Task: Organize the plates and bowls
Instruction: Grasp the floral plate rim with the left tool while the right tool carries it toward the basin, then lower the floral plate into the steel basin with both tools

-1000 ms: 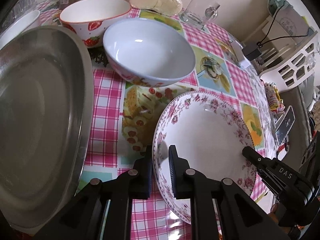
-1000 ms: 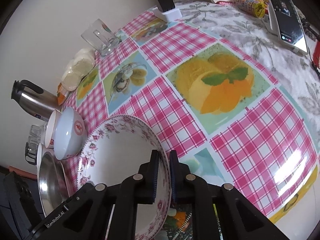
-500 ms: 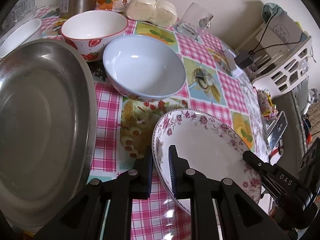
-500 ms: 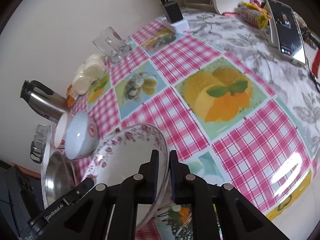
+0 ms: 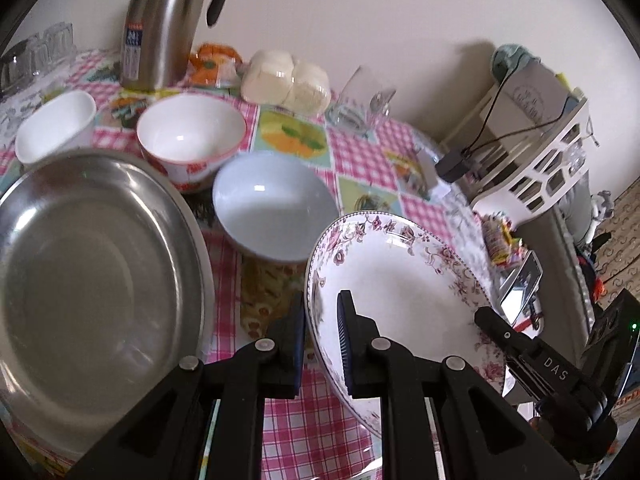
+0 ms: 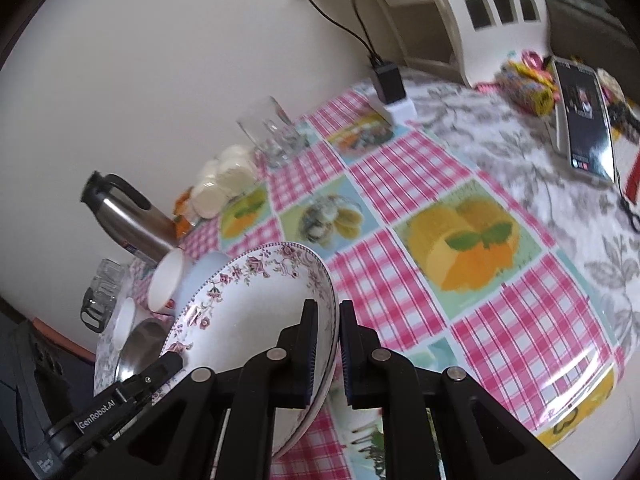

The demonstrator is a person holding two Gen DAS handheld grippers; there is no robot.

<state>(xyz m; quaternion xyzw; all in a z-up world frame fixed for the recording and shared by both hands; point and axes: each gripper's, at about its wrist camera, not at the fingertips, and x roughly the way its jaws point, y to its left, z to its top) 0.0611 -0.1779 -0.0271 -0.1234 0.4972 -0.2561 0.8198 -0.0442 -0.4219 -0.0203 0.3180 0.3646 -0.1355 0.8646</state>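
A white plate with a pink floral rim (image 5: pixel 400 280) is held up off the table by both grippers. My left gripper (image 5: pixel 322 340) is shut on its near left rim. My right gripper (image 6: pixel 329 344) is shut on its opposite rim (image 6: pixel 256 312). A large steel pan (image 5: pixel 88 276) lies to the left. A pale blue bowl (image 5: pixel 272 208), a strawberry-print bowl (image 5: pixel 192 136) and a small white bowl (image 5: pixel 56 124) stand behind it.
A steel thermos (image 5: pixel 164 24), wrapped buns (image 5: pixel 288 80), a glass (image 5: pixel 364 100) and glasses at the far left (image 5: pixel 36 48) line the wall. A phone (image 6: pixel 584 120), a charger (image 6: pixel 390 84) and a white basket (image 5: pixel 532 152) are to the right.
Both grippers have lifted the floral plate off the checked cloth and raised it; the views have tilted up, so the thermos and the wall now show.
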